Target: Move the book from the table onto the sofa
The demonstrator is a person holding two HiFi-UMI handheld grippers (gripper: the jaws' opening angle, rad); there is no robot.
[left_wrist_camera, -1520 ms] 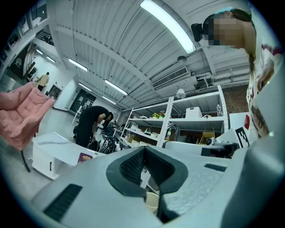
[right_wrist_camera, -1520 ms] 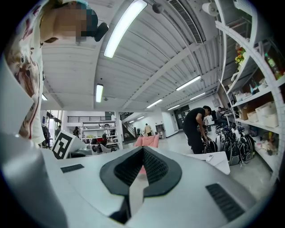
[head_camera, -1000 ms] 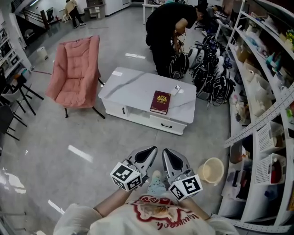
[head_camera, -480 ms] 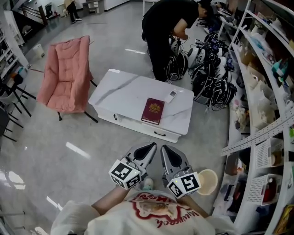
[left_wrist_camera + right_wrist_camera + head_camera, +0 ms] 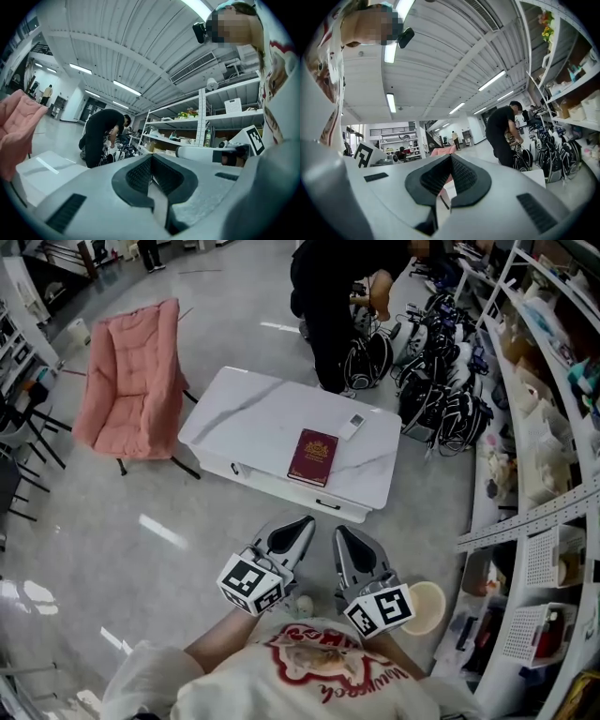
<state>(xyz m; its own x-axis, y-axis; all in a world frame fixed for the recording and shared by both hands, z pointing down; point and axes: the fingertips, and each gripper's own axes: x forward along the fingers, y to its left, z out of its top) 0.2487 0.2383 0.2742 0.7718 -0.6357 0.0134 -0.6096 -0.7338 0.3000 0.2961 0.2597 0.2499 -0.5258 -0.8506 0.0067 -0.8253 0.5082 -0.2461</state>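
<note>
With the left gripper (image 5: 303, 521) and right gripper (image 5: 342, 532) both pressed together and empty, taking the flat book (image 5: 312, 457) off the tabletop (image 5: 246, 417) likely called for spreading them first.

My left gripper (image 5: 302, 523) and right gripper (image 5: 343, 532) sit side by side before my chest, level, tips forward and slightly apart — jaws pressed together, nothing between them.

Bright ceiling strips, floor glare, fisheye edges
</note>
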